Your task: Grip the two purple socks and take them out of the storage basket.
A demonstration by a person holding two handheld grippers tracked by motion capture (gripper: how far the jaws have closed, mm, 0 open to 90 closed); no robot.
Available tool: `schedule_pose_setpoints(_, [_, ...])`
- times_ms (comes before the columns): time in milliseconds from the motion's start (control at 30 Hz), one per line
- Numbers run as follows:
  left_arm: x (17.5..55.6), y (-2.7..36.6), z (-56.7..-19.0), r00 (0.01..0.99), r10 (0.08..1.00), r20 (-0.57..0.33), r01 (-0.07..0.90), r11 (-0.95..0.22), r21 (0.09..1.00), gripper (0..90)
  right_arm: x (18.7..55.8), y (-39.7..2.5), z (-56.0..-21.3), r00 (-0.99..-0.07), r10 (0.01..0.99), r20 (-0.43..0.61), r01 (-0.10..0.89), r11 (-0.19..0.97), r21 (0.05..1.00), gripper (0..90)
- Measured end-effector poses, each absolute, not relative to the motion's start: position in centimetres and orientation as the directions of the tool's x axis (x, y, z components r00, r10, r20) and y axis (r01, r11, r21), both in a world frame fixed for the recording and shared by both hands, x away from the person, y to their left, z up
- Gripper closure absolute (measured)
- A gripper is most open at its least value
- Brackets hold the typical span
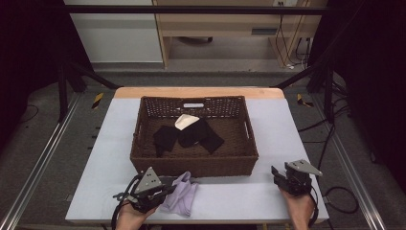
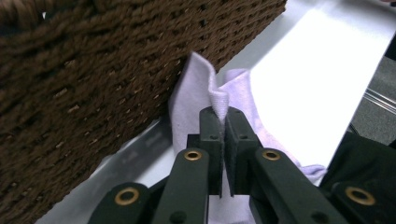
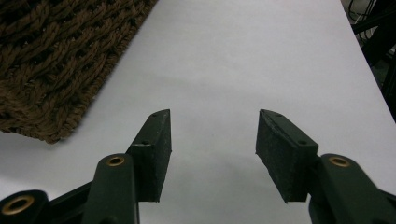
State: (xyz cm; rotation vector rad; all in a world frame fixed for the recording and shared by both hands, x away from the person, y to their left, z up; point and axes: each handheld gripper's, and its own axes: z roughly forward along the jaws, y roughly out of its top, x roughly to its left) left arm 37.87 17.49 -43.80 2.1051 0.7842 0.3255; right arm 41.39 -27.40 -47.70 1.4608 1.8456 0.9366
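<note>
The lilac cloth (image 1: 181, 195) is found crumpled on the white table (image 1: 239, 191), just in front of the near wall of the woven basket (image 1: 194, 165) and touching it. It is judged to be light, soft and limp (a knit item, possibly a sock; this cannot be confirmed), so it is expected to sag and trail when lifted rather than keep its shape. A raised fold or hemmed edge is the recommended hold, since a flat layer offers little to pinch. The left gripper (image 2: 223, 122) is seen with its jaws pressed together on such a ribbed edge of the cloth. The right gripper (image 3: 212, 140) is held over bare table with its jaws wide apart and nothing between them. Dark garments (image 1: 187, 136) and a pale item (image 1: 186, 120) are lying inside the basket.
</note>
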Motion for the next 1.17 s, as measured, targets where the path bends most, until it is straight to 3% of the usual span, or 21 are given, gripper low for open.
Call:
schedule_pose_setpoints(100, [37.9,17.5,-44.0,0.756,0.654,-0.04,0.428,-0.446,0.786,68.0,41.5,-27.3,-47.8,-0.215,0.976,-0.025,0.555,0.143,0.819,44.5])
schedule_pose_setpoints(133, [37.9,17.5,-44.0,0.747,0.664,-0.03,0.429,-0.447,0.785,68.0,41.5,-27.3,-47.8,-0.215,0.976,-0.026,0.555,0.144,0.819,44.0])
schedule_pose_setpoints(167, [37.9,17.6,-43.9,0.739,0.674,-0.026,0.431,-0.442,0.787,56.5,41.5,-27.3,-47.8,-0.215,0.976,-0.024,0.556,0.142,0.819,43.4])
schedule_pose_setpoints(367, [37.5,18.6,-43.2,0.705,0.708,-0.035,0.433,-0.392,0.812,40.7,41.4,-27.3,-47.8,-0.214,0.977,-0.023,0.554,0.141,0.821,42.1])
schedule_pose_setpoints(867, [37.1,24.0,-43.0,0.605,0.796,-0.006,0.458,-0.342,0.821,31.7,41.3,-27.5,-47.7,-0.205,0.979,-0.006,0.552,0.121,0.825,32.1])
schedule_pose_setpoints(1167, [37.6,26.9,-42.8,0.563,0.823,-0.072,0.455,-0.236,0.858,28.6,41.1,-27.6,-47.6,-0.215,0.977,0.005,0.554,0.117,0.824,25.8])
